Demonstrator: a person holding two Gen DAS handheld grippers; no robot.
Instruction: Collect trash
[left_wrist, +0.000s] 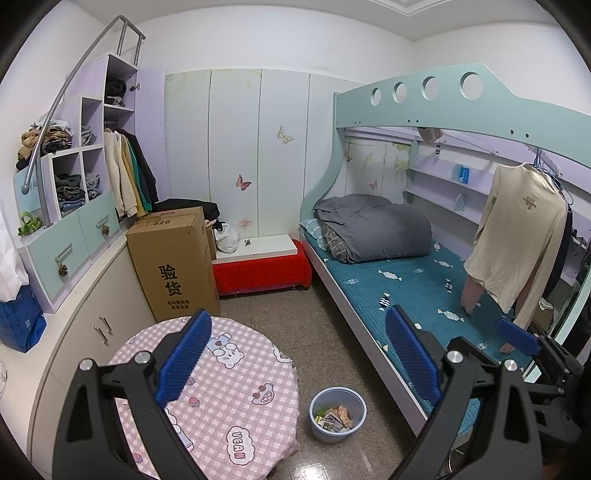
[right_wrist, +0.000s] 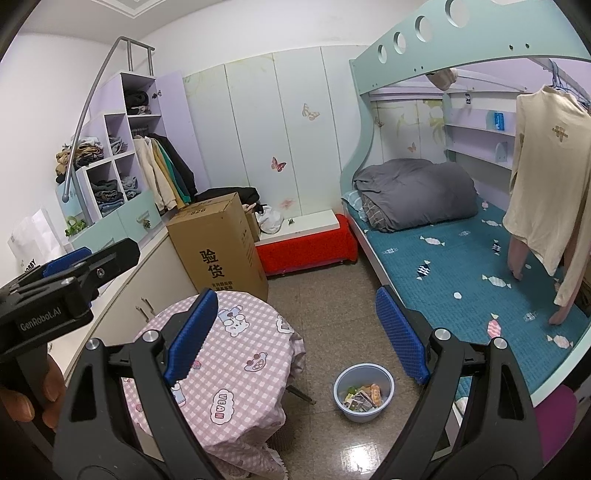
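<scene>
A pale blue trash bin (left_wrist: 338, 414) stands on the floor between the round table and the bed, holding several wrappers and paper scraps (left_wrist: 334, 417). It also shows in the right wrist view (right_wrist: 364, 391), with its trash (right_wrist: 364, 397). My left gripper (left_wrist: 299, 354) is open and empty, held high above the table edge and floor. My right gripper (right_wrist: 297, 338) is open and empty, also high above the floor. The left gripper shows from the side in the right wrist view (right_wrist: 79, 264); the right gripper's blue pad (left_wrist: 517, 336) shows in the left wrist view.
A round table with a pink checked cloth (left_wrist: 221, 387) stands at lower left. A bunk bed with a teal mattress (left_wrist: 424, 295) runs along the right. A tall cardboard box (left_wrist: 173, 266), a red bench (left_wrist: 262, 269) and a cabinet (left_wrist: 92, 314) line the back and left.
</scene>
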